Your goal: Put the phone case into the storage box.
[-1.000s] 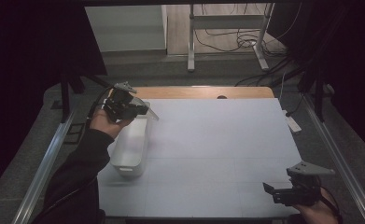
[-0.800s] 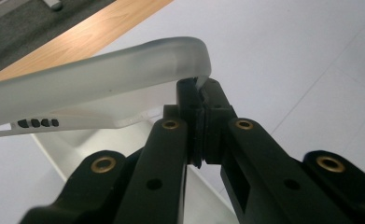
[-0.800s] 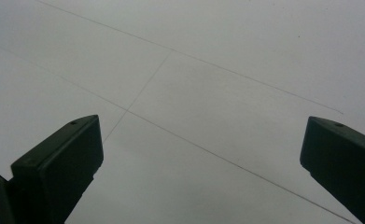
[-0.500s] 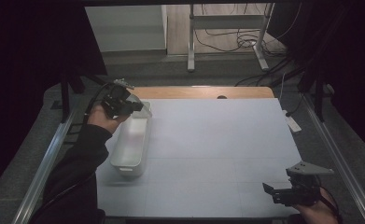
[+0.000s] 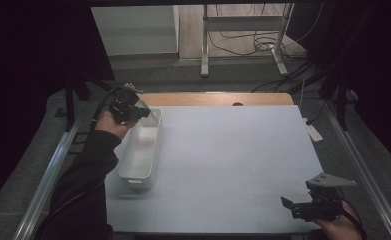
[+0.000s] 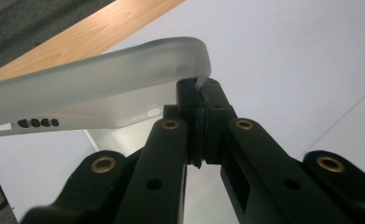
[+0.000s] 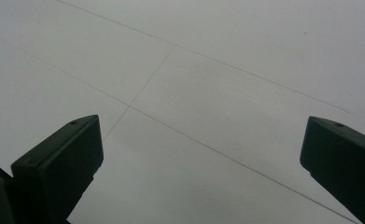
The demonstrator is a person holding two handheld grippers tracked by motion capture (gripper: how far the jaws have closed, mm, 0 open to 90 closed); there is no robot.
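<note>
My left gripper (image 5: 142,113) clamped far rim of long white translucent plastic bin (image 5: 141,155) at far-left of white table (image 5: 233,165), jaws pinched tight on rim corner. My right gripper (image 5: 295,206) hovered near-right over bare tabletop, jaws wide apart.

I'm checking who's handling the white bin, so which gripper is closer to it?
Left. The left gripper is shut on the white bin's far rim; the right gripper hangs open near the table's near right corner.
</note>
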